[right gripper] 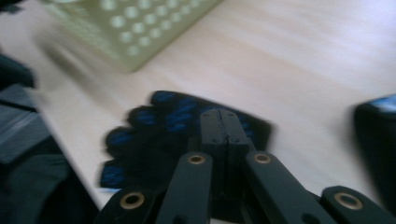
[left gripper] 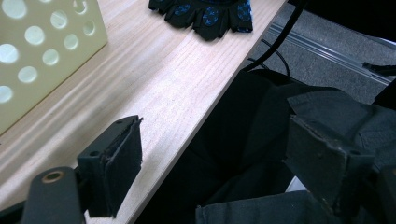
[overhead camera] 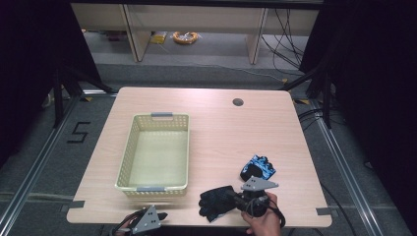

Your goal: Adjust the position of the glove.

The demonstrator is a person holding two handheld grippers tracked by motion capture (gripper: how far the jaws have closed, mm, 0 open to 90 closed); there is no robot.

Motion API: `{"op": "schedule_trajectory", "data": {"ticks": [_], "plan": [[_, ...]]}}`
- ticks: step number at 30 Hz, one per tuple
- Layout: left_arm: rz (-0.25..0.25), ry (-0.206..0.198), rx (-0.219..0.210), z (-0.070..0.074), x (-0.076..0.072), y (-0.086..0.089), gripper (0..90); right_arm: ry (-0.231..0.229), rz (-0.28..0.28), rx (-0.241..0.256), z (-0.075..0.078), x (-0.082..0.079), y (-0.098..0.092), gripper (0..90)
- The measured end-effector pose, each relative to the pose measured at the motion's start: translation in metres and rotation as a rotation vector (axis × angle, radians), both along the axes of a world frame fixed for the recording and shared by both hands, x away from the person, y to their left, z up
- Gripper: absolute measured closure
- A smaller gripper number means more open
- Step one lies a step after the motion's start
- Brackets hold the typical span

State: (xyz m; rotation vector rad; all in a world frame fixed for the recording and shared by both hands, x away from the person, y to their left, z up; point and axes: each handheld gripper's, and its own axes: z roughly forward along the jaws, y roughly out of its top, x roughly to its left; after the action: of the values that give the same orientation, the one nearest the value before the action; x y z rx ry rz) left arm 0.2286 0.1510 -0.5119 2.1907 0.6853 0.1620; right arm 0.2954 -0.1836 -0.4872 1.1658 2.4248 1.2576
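A black glove with blue dots (overhead camera: pixel 215 202) lies near the table's front edge, seen close up in the right gripper view (right gripper: pixel 159 126). My right gripper (overhead camera: pixel 235 199) sits at its right side, jaws pressed together (right gripper: pixel 225 116) on the glove's fabric. A second glove, blue and black (overhead camera: pixel 258 168), rests just behind it and appears as a dark shape (right gripper: pixel 378 140). My left gripper (overhead camera: pixel 160 216) hangs over the front edge, open (left gripper: pixel 215 135) with nothing between its pads. The black glove (left gripper: pixel 205 14) lies ahead of it.
A pale yellow perforated basket (overhead camera: pixel 128 147) stands on the left half of the wooden table (overhead camera: pixel 236 128), with nothing in it. Its wall (left gripper: pixel 42 51) is close to my left gripper. A cable hole (overhead camera: pixel 238 102) is at the back right. Dark cloth lies below the table edge.
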Motion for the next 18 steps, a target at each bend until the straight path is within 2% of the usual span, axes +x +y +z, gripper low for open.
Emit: {"op": "schedule_trajectory", "data": {"ticks": [3, 4, 6, 7, 8, 9, 10, 11, 13, 14, 15, 16, 18], "plan": [[-0.005, 0.004, 0.0, 0.0, 0.0, -0.001, 18.5, -0.058, -0.086, -0.08, 0.006, 0.012, -0.017, 90.0], [0.001, 0.011, -0.022, 0.0, -0.001, -0.002, 18.5, -0.058, -0.086, -0.08, 0.006, 0.012, -0.017, 90.0], [0.0, 0.012, -0.018, 0.001, -0.001, -0.002, 18.5, -0.051, -0.177, -0.068, 0.011, 0.021, -0.032, 90.0], [0.0, 0.012, -0.018, 0.001, -0.001, -0.002, 18.5, -0.051, -0.177, -0.068, 0.011, 0.021, -0.032, 90.0], [0.001, 0.012, -0.02, 0.001, -0.001, -0.002, 18.5, -0.038, -0.208, -0.077, 0.012, 0.024, -0.039, 90.0], [-0.006, 0.005, -0.002, 0.001, 0.0, -0.001, 18.5, -0.03, -0.268, -0.073, 0.012, 0.029, -0.047, 89.4], [-0.005, 0.003, -0.005, 0.0, 0.0, -0.001, 18.5, -0.019, -0.325, -0.078, 0.011, 0.034, -0.06, 88.7], [-0.003, 0.004, -0.007, 0.0, 0.0, -0.001, 18.5, -0.024, -0.355, -0.065, 0.01, 0.037, -0.066, 89.5], [0.002, 0.012, -0.018, 0.0, -0.001, -0.002, 18.5, -0.012, -0.369, -0.062, 0.009, 0.039, -0.07, 90.0], [-0.007, 0.004, 0.001, 0.0, 0.0, -0.002, 18.5, -0.016, -0.369, -0.07, 0.007, 0.044, -0.072, 90.0], [-0.007, 0.004, 0.001, 0.0, 0.0, -0.002, 18.5, -0.016, -0.369, -0.07, 0.007, 0.044, -0.072, 90.0], [-0.003, 0.007, -0.002, 0.0, 0.0, -0.001, 18.5, -0.003, -0.352, -0.059, 0.006, 0.049, -0.069, 90.0], [-0.007, 0.003, 0.004, 0.0, 0.0, -0.001, 18.5, 0.003, -0.353, -0.062, 0.006, 0.051, -0.065, 90.0]]}}
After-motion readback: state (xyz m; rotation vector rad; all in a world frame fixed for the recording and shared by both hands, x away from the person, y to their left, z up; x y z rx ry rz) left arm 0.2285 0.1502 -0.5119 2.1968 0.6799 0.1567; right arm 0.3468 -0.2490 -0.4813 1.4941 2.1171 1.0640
